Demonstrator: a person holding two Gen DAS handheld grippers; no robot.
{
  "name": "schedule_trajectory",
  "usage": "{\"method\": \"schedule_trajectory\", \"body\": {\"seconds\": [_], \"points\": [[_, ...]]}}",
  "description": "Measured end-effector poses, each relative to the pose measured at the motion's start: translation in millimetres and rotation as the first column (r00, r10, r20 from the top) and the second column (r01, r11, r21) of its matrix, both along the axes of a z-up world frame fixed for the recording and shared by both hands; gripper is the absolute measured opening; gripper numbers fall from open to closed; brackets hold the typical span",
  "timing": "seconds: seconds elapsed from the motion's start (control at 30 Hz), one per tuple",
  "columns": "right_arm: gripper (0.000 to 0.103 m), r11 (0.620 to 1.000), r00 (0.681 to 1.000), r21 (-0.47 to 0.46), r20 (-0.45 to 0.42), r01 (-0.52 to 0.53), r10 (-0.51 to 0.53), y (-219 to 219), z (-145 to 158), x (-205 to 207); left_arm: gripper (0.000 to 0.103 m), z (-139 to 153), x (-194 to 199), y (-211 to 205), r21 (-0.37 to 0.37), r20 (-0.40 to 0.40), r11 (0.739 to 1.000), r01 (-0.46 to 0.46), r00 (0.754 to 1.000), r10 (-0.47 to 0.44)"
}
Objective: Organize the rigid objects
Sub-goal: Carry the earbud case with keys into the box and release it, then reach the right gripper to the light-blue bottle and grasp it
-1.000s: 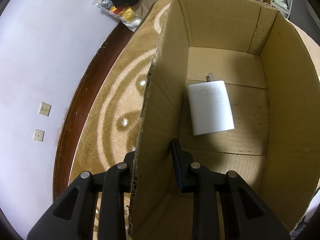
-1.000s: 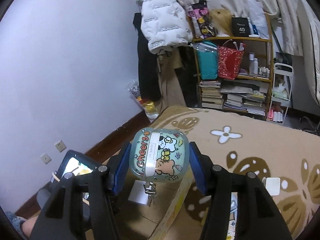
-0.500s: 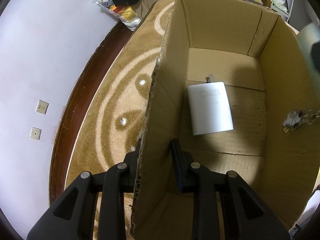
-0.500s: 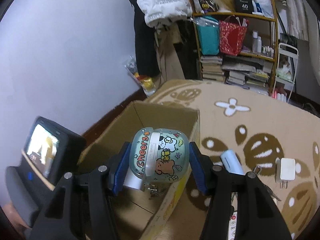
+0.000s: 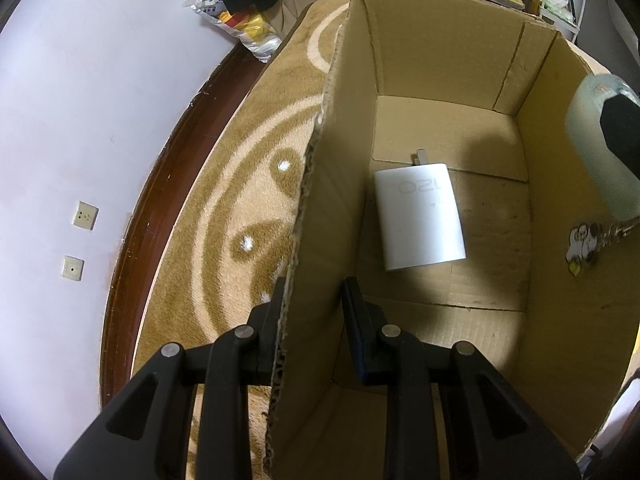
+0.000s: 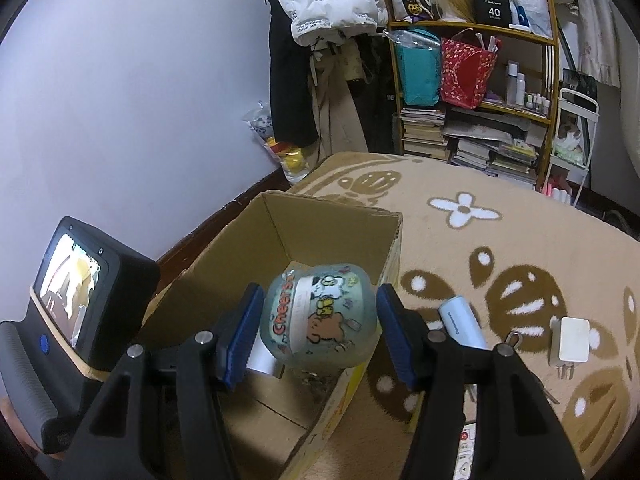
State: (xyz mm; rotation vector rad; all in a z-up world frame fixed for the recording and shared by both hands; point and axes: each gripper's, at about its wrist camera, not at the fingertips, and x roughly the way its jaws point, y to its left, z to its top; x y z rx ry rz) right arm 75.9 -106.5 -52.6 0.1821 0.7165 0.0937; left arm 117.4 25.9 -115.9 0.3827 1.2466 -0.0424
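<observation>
An open cardboard box (image 5: 448, 56) (image 6: 340, 220) stands on the rug. My left gripper (image 5: 312, 304) is shut on the box's left wall, one finger inside and one outside. A white charger (image 5: 420, 216) lies flat on the box floor. My right gripper (image 6: 318, 328) stands over the box with its jaws spread. The pale green cartoon case (image 6: 320, 316) marked "Cheers" is tilted between them, clear of both pads. The case also shows at the right edge of the left wrist view (image 5: 600, 140), with its keychain charm (image 5: 582, 244) hanging below.
A patterned tan rug (image 6: 500, 240) holds a light blue power bank (image 6: 462, 320) and a second white charger (image 6: 568, 340) right of the box. A wall with sockets (image 5: 84, 216) and dark skirting lies left. A cluttered shelf (image 6: 480, 92) stands behind.
My right gripper has moved down over the box and opened; the case has tipped and slipped free of the pads. My left gripper keeps its hold on the box wall.
</observation>
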Motion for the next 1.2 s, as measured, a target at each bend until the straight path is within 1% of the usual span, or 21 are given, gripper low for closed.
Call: {"method": "schedule_trajectory", "body": {"seconds": [0.03,0.07,0.1,0.13,0.17,0.2,0.23,0.3,0.4,0.47,0.6,0.73,0.93,1.07,1.2], "points": [[0.063,1.000,1.000,0.001,-0.003,-0.003,0.003,0,0,0,0.025,-1,-1,0,0.002,0.000,1.000,0.000,1.000,0.000],[0.072,1.000,1.000,0.005,-0.005,-0.011,0.011,1,-1,0,0.025,-1,-1,0,0.003,0.000,1.000,-0.001,1.000,0.001],[0.085,1.000,1.000,0.007,-0.005,-0.014,0.014,0,0,1,0.025,-1,-1,0,0.002,0.000,1.000,-0.002,1.000,0.002],[0.089,1.000,1.000,0.007,0.005,-0.010,0.010,0,0,0,0.026,-1,-1,-1,-0.008,-0.002,1.000,0.001,1.000,-0.001],[0.091,1.000,1.000,0.009,0.020,-0.002,0.002,-1,2,-2,0.026,-1,-2,-2,-0.007,-0.001,1.000,0.003,1.000,-0.003],[0.091,1.000,1.000,0.010,0.025,0.001,-0.001,-2,3,-3,0.026,0,-2,-3,0.014,0.010,1.000,0.003,1.000,-0.003],[0.091,1.000,1.000,0.008,0.026,0.006,-0.006,-3,5,-3,0.026,0,-2,-3,0.020,0.014,1.000,0.005,1.000,-0.005],[0.094,1.000,0.999,0.000,0.026,0.022,-0.022,-8,7,-2,0.025,-1,-2,-2,0.012,0.006,1.000,-0.003,1.000,0.003],[0.103,0.998,0.997,0.000,0.039,0.067,-0.067,-21,11,-4,0.026,-1,-1,-2,0.005,0.003,1.000,-0.010,1.000,0.010],[0.103,0.995,0.994,0.020,0.039,0.096,-0.097,-33,11,-3,0.026,-1,-1,-3,0.008,0.005,1.000,-0.010,1.000,0.010],[0.103,0.985,0.987,0.061,0.011,0.162,-0.163,-63,7,-2,0.026,-1,1,-4,0.014,0.005,1.000,-0.008,1.000,0.008],[0.103,0.973,0.974,0.061,-0.020,0.224,-0.224,-87,-2,2,0.026,-1,1,-6,0.016,0.004,1.000,-0.008,1.000,0.008],[0.103,0.959,0.960,0.074,-0.083,0.273,-0.267,-114,-28,12,0.026,-3,2,-6,0.015,-0.007,1.000,-0.013,1.000,0.013],[0.103,0.958,0.956,0.074,-0.121,0.275,-0.265,-123,-46,18,0.026,-2,2,-6,0.020,-0.006,1.000,-0.009,1.000,0.010],[0.103,0.962,0.958,0.054,-0.119,0.268,-0.260,-123,-59,17,0.026,-4,2,-6,0.023,-0.014,1.000,-0.008,1.000,0.008]]}}
